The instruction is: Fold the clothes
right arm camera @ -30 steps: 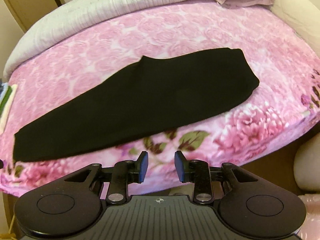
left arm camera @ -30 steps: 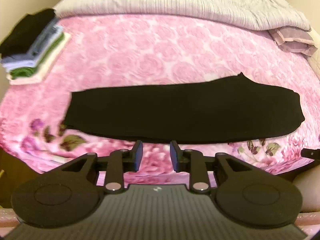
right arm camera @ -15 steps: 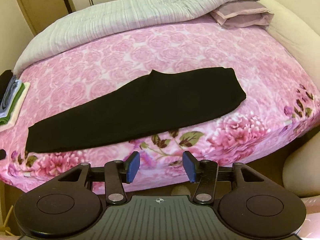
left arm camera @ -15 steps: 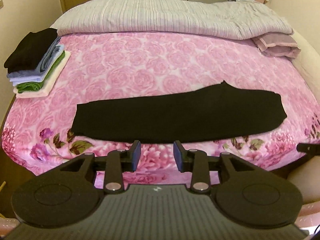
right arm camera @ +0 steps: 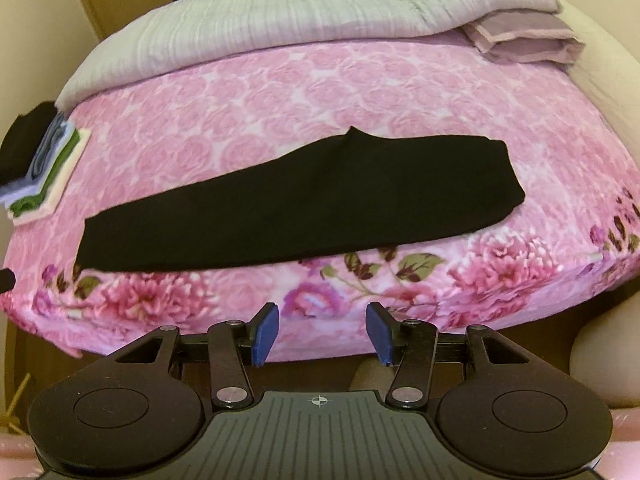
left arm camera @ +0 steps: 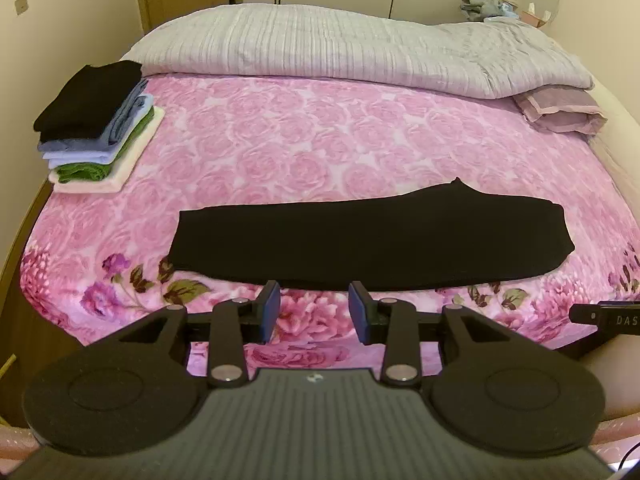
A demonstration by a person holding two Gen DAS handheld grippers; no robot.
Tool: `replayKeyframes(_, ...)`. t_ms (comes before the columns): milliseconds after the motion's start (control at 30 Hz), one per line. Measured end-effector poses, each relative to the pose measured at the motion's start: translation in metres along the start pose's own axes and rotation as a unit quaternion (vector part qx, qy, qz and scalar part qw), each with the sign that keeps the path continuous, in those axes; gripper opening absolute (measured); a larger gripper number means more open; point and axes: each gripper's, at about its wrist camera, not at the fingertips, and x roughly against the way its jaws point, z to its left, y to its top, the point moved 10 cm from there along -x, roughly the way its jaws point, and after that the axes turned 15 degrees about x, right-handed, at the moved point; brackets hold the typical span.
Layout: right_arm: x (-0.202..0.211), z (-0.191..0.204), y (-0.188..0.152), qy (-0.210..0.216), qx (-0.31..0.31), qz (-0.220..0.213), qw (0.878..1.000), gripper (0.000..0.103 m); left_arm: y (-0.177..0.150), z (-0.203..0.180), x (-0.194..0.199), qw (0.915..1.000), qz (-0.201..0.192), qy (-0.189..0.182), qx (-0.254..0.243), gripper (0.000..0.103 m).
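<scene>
Lying flat along the near edge of the bed [left arm camera: 280,140], the black garment [left arm camera: 372,240] is folded into a long band running from side to side, with a small peak on its far edge. Both grippers hang off the near edge, clear of the cloth. The left gripper [left arm camera: 314,312] has its jaws parting, nothing between them. The right gripper [right arm camera: 322,334] stands with jaws apart and empty. A stack of folded clothes [left arm camera: 96,124] sits at the far left corner of the bed, beside the grey quilt [left arm camera: 340,52] rolled across the far edge. A folded mauve pillowcase [left arm camera: 560,114] rests at the far right corner.
</scene>
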Motion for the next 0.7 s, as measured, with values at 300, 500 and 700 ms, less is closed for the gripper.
replayKeyframes(300,-0.006,0.01,-0.008,-0.001,0.016,0.018,1.0,0.052,-0.01,0.009,-0.002,0.9998,0.016,0.006,0.01,0.034)
replayKeyframes(500,-0.007,0.006,-0.007,-0.008,0.024,0.016,1.0,0.053,-0.013,0.001,-0.011,0.9996,0.029,0.007,0.004,0.034)
replayKeyframes(700,-0.008,-0.005,0.002,-0.012,0.028,0.01,0.999,0.053,-0.01,-0.02,-0.026,0.9993,0.037,0.004,-0.009,0.034)
